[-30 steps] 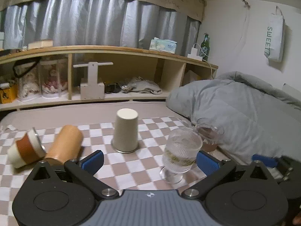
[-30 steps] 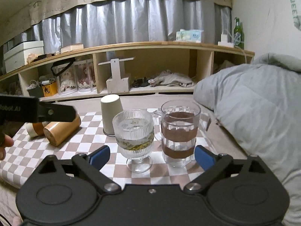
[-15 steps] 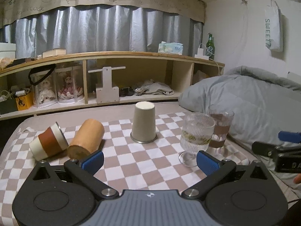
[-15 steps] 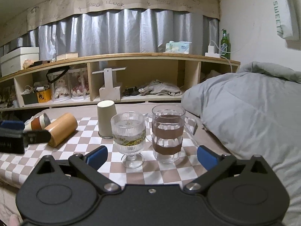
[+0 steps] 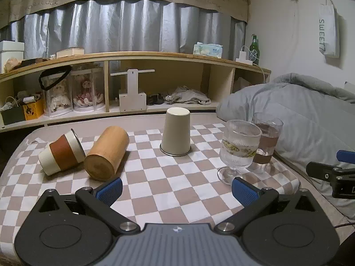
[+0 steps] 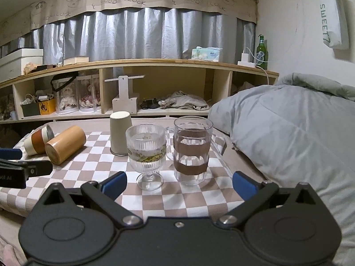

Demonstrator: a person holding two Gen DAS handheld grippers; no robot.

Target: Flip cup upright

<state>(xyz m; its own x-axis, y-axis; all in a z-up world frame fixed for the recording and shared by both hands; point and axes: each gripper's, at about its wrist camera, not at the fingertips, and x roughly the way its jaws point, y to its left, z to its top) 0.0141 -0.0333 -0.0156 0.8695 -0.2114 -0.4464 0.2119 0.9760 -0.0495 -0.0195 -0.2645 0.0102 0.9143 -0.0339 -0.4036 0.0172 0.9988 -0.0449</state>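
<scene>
A beige cup (image 5: 176, 132) stands upside down on the checkered cloth (image 5: 168, 184); it also shows in the right wrist view (image 6: 119, 133). A wooden cup (image 5: 107, 156) and a white cup with a rust band (image 5: 62, 151) lie on their sides at the left. A ribbed stemmed glass (image 5: 239, 149) and a clear mug with brown bands (image 6: 192, 149) stand upright at the right. My left gripper (image 5: 176, 191) is open and empty, well short of the cups. My right gripper (image 6: 179, 184) is open and empty, just before the glass and the mug.
A grey duvet (image 6: 288, 133) is piled at the right. A long wooden shelf (image 5: 155, 84) with doll cases, a box and clothes runs along the back. The other gripper shows at each view's edge, in the left wrist view (image 5: 330, 173) and the right wrist view (image 6: 20, 170).
Both grippers have pulled back and risen from the cups, so the whole cloth now shows. The cups and glasses have not moved. Both grippers stay open.
</scene>
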